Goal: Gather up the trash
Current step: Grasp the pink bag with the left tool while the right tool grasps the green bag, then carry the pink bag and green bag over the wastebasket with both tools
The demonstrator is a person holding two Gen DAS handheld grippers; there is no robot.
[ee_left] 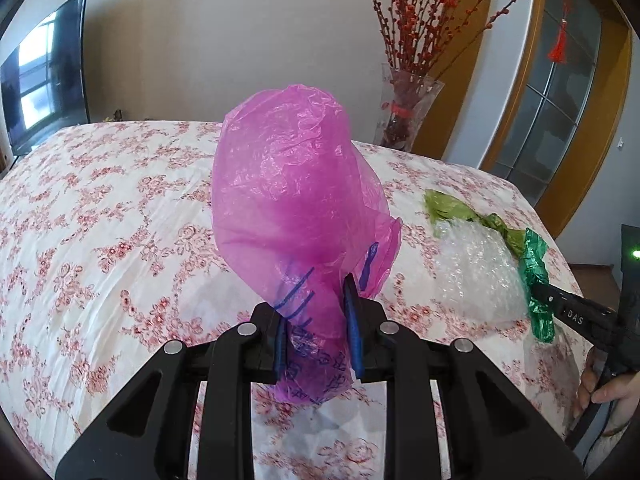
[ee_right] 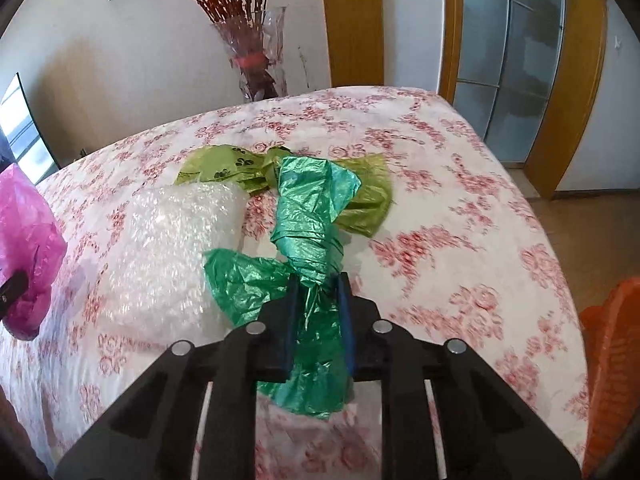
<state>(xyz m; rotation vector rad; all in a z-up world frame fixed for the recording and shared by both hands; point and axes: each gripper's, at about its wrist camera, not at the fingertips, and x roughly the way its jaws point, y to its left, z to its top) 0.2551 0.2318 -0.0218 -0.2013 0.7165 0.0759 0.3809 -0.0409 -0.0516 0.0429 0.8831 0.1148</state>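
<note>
- The left tool is pressed together on a crumpled magenta plastic bag with blue printed writing; the bag's gathered lower end is pinched between the blue finger pads, and the rest billows upward above the bed.
- The bed is covered by a white bedspread with a red floral pattern, seen in both views.
- The right tool is pressed together on a shiny dark green crinkled plastic bag; the twisted middle of the bag is pinched between its fingers, with one loose end spread to the left and another hanging below the tool.
- In the left wrist view, the right tool is seen at the right edge, with the dark green bag clamped in it above the bedspread.
- A clear crumpled sheet of bubble wrap lies on the bedspread, just beside the dark green bag on its left.
- An olive-green plastic bag with dark paw prints lies on the bedspread behind the bubble wrap; part of it is hidden by the dark green bag.
- A clear glass vase holding red-berried branches stands beyond the far edge of the bed, against a pale wall.
- A dark curved screen stands at the far left.
- An orange mesh object is seen at the right edge of the right wrist view; what it is cannot be told.
</note>
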